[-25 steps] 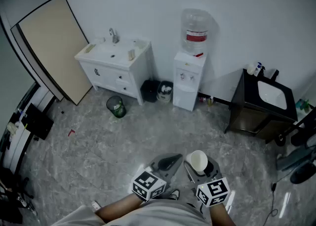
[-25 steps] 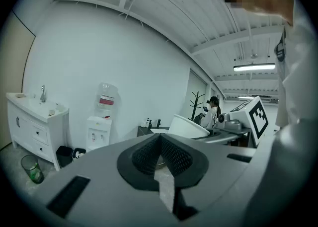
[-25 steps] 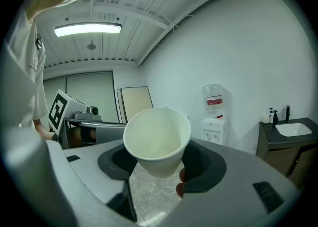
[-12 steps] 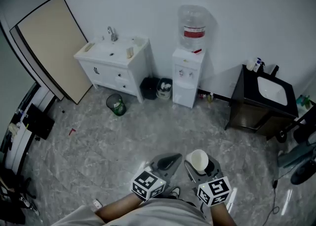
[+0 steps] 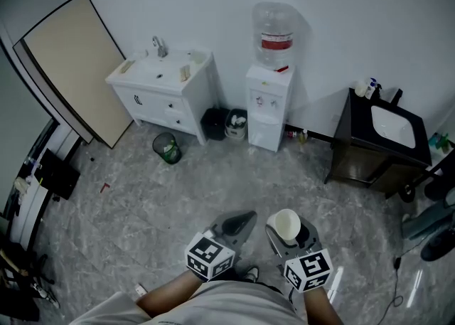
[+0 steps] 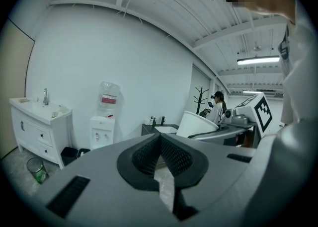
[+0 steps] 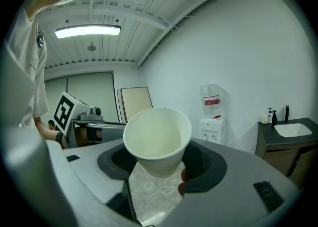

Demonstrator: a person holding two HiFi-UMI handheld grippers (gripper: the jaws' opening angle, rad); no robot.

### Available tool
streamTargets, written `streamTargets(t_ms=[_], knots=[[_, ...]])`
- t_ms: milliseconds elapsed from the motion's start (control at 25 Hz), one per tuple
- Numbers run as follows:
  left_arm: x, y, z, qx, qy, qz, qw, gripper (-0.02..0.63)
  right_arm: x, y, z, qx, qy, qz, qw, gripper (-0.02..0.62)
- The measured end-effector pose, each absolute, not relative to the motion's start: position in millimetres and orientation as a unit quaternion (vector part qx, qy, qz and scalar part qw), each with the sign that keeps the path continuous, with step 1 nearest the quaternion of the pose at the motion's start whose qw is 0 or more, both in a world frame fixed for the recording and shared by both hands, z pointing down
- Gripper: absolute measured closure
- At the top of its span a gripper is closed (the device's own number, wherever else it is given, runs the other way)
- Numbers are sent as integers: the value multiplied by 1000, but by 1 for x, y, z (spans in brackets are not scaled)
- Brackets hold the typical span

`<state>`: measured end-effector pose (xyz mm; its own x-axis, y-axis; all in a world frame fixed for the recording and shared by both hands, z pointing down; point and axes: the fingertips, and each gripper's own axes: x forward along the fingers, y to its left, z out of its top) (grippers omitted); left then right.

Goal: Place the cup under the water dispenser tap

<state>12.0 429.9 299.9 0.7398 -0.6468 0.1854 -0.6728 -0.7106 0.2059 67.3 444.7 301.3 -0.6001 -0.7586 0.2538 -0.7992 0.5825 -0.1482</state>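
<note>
Two grey handheld grippers show at the bottom edge of the head view, side by side. The right gripper grasps the cup, with its dark pads pressing the cup's lower wall from both sides and the rim rising above the jaws. The left gripper, just beside it, is clenched with its jaw tips touching and nothing between them; its pads have a fine mesh texture. The cup is white and smooth, like paper, and tapers from a wide round mouth to a narrow base. It is empty, and its mouth tips slightly towards the right gripper's camera. It is held over a grey marbled floor, well apart from the water dispenser. That is a white box-shaped cabinet against the far wall, topped by a clear bottle with a red label.
</note>
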Motion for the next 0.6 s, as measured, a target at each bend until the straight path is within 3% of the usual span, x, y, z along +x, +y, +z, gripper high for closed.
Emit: streamTargets(t_ms=[600], knots=[[-23, 269, 325, 925, -357, 47, 119, 600, 36, 284, 326, 456, -876, 115, 110, 324]])
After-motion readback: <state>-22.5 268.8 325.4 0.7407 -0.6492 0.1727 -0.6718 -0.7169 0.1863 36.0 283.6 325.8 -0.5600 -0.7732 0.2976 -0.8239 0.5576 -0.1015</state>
